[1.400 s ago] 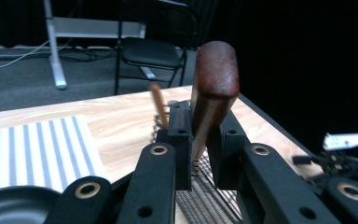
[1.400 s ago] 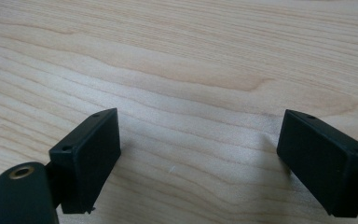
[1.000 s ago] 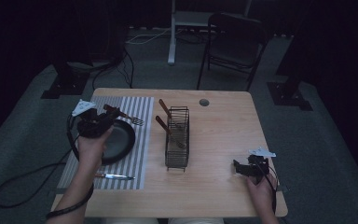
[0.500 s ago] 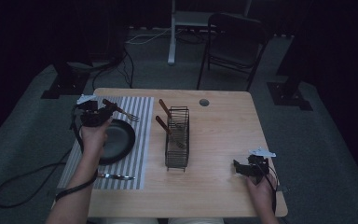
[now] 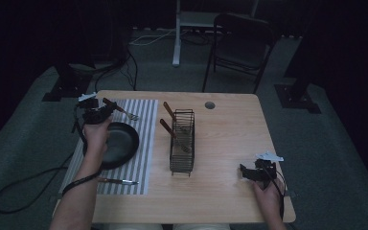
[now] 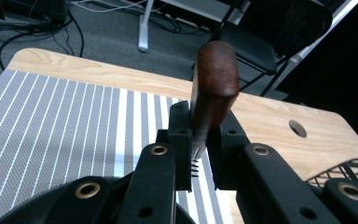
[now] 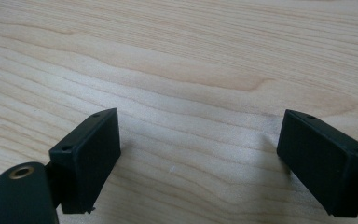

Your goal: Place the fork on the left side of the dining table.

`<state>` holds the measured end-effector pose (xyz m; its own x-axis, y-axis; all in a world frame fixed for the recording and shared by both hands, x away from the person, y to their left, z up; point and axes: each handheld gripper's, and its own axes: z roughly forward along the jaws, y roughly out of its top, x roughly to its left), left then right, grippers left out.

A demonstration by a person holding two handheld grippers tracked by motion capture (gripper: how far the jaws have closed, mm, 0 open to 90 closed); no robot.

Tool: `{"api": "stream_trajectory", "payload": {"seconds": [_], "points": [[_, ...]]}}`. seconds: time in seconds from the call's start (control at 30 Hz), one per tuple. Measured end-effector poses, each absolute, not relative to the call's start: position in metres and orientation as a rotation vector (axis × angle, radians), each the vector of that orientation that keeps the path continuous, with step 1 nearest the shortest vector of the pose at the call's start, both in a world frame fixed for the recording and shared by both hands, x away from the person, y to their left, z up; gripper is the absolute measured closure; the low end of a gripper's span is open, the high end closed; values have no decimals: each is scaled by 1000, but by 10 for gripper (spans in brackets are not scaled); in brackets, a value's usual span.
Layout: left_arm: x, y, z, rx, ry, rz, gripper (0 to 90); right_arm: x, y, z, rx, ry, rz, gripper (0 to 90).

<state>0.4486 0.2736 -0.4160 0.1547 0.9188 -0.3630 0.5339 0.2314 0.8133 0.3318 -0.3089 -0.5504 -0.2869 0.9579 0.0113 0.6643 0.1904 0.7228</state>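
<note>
Dim room, dark floor, a folding chair point(image 5: 239, 43) behind the wooden surface point(image 5: 230, 143). Left tongs point(image 5: 96, 114) sat over the far-left corner of the striped mat point(image 5: 143, 143), clamped on a fork point(image 5: 120, 109) by its brown wooden handle. In the left gripper view that handle point(image 6: 213, 88) stood up between the two black jaws, pads pressed on both sides, with the metal end pointing down toward the mat point(image 6: 51, 126); a few tines showed just below the pads. From above, the fork lay roughly level, tines pointing right toward the rack, above the mat and not touching it as far as I could tell. A black pan point(image 5: 120, 143) rested on the mat just near-side of the left hand point(image 5: 97, 136). A knife point(image 5: 117, 181) lay on the mat's near edge, well apart from the tongs. A wire rack point(image 5: 182, 143) stood mid-surface beside the mat, with two brown-handled utensils point(image 5: 168, 112) leaning inside it. Right tongs point(image 5: 251, 173) rested near the right front corner, well apart from everything else; jaws wide, nothing between them, bare wood point(image 7: 191, 70) underneath. A cable point(image 5: 28, 182) trailed from the left tongs off the surface's left side down to the floor.
</note>
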Motion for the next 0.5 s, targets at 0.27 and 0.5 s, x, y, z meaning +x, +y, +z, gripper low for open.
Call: {"api": "stream_trajectory", "payload": {"seconds": [0.27, 0.5], "points": [[467, 276, -422, 1374, 1521, 462, 806, 332, -309, -550, 1512, 2025, 875, 130], [480, 276, -432, 1360, 1533, 447, 806, 332, -309, -550, 1512, 2026, 875, 130]]}}
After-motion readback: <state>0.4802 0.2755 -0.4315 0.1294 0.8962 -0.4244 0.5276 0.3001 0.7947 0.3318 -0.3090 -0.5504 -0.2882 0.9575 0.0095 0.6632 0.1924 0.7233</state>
